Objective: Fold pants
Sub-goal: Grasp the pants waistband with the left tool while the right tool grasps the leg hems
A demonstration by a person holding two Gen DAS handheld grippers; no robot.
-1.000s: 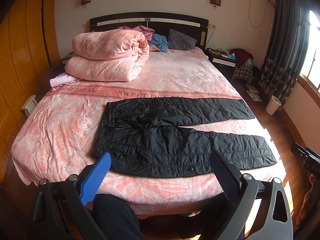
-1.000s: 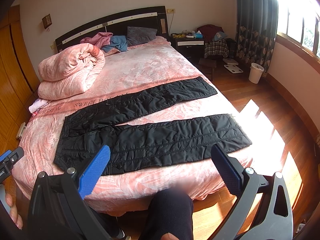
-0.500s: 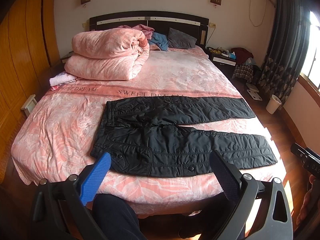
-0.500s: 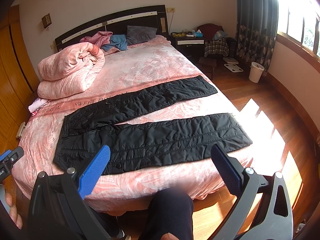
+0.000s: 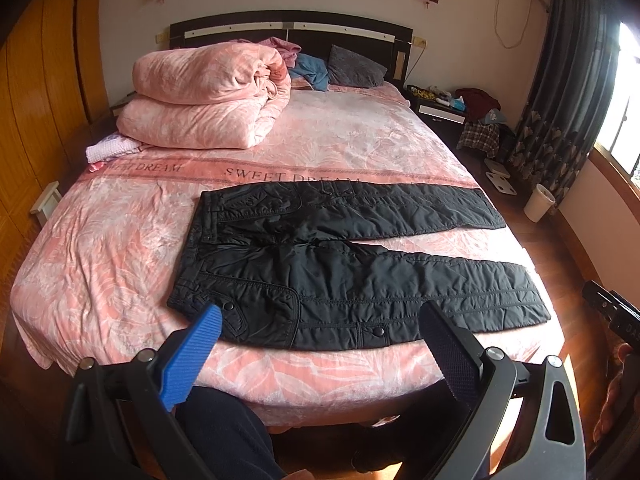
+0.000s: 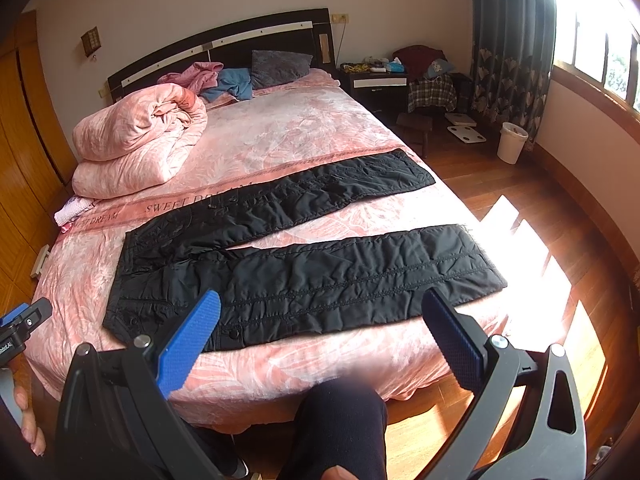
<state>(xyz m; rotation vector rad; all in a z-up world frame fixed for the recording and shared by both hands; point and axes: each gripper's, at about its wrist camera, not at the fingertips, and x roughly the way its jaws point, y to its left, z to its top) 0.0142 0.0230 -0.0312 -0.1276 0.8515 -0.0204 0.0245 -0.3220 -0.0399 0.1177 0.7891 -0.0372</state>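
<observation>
the person's knee (image 6: 340,420) is blurred, and the frame edge cuts off their right hand (image 5: 618,396).

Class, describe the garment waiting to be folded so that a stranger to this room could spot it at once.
Start at the large bed with its pink leaf-print cover. Across its near half, in front of the rolled pink quilt, lie the black padded pants, spread flat, waist towards the wardrobe side, legs splayed apart. They are the only black thing on the pink cover.

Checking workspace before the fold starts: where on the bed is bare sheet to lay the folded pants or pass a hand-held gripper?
Bare pink sheet lies left of the black padded pants' waistband, and mid-bed between the pants and the grey pillow. A narrow wedge opens between the legs. The rolled pink quilt crowds the head-left corner.
</observation>
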